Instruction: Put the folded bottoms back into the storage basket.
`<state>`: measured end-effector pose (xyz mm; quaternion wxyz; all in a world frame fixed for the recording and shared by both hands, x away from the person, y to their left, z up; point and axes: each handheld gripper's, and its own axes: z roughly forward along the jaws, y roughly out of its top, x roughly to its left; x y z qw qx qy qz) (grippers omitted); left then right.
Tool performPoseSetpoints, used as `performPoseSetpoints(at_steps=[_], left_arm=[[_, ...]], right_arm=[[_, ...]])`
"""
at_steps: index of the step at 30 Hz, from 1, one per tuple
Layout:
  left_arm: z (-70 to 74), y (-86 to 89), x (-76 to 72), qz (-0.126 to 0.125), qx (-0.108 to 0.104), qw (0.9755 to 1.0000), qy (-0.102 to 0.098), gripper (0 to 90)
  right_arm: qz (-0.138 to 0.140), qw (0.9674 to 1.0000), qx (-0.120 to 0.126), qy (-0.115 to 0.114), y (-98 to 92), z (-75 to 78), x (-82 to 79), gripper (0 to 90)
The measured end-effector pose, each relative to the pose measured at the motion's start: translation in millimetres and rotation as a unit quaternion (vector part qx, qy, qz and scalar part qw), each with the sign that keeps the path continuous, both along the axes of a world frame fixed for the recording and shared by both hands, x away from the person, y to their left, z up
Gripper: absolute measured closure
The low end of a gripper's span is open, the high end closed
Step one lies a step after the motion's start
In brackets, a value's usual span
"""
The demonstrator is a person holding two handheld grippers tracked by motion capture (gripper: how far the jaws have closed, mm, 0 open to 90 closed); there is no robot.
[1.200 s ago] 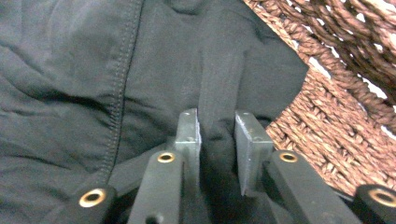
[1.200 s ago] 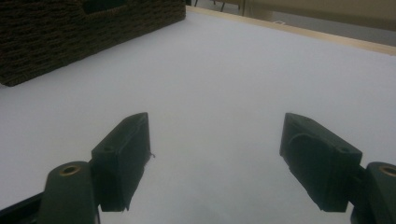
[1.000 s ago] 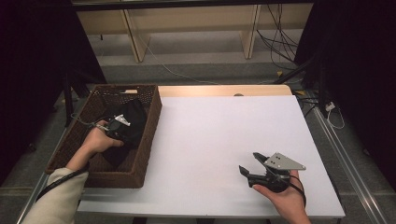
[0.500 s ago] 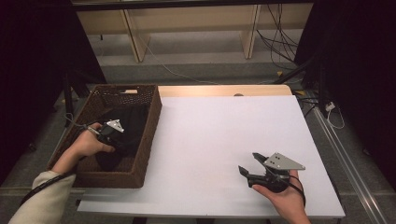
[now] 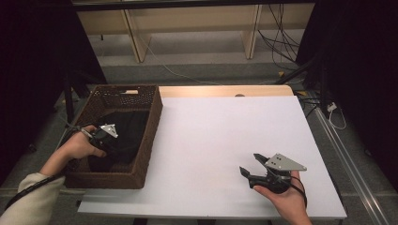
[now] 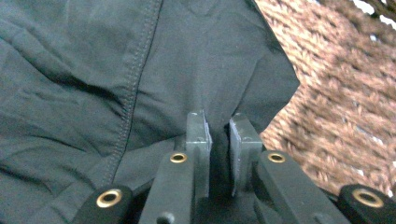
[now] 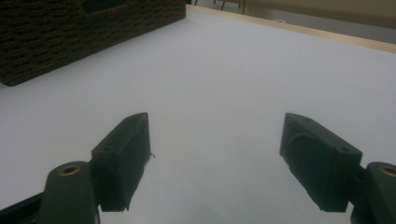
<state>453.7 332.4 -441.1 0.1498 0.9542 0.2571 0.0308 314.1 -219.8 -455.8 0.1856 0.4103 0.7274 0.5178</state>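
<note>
dark cloth (image 6: 93, 84) pinched between left gripper (image 6: 219, 128) jaws — inside wicker basket (image 6: 345, 107)

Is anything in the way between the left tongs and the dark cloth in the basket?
No. The left tongs are already pinching a fold of the dark cloth inside the basket.

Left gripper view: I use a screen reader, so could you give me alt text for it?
The left gripper pinches a fold of dark cloth between its nearly closed jaws. The woven brown basket lies behind, at the right.
</note>
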Motion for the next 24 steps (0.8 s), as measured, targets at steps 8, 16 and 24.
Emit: performPoseSetpoints(at_steps=[8, 16, 24], left_arm=[[0.2, 3.9, -1.8, -0.004, -0.001, 0.9999, 0.015, 78.8], [14.2, -9.0, 3.0, 0.053, -0.067, 0.9958, -0.034, 42.1], [1.5, -40.9, 15.1, 0.114, -0.059, 0.9901, -0.056, 43.1]], right_arm=[[0.000, 1.0000, 0.000, 0.001, 0.1, -0.1, 0.0, 25.4], [0.000, 1.0000, -0.006, -0.004, 0.0, -0.8, 0.6, 25.4], [-0.001, 1.0000, -0.005, 0.000, -0.2, 0.6, -0.6, 25.3]])
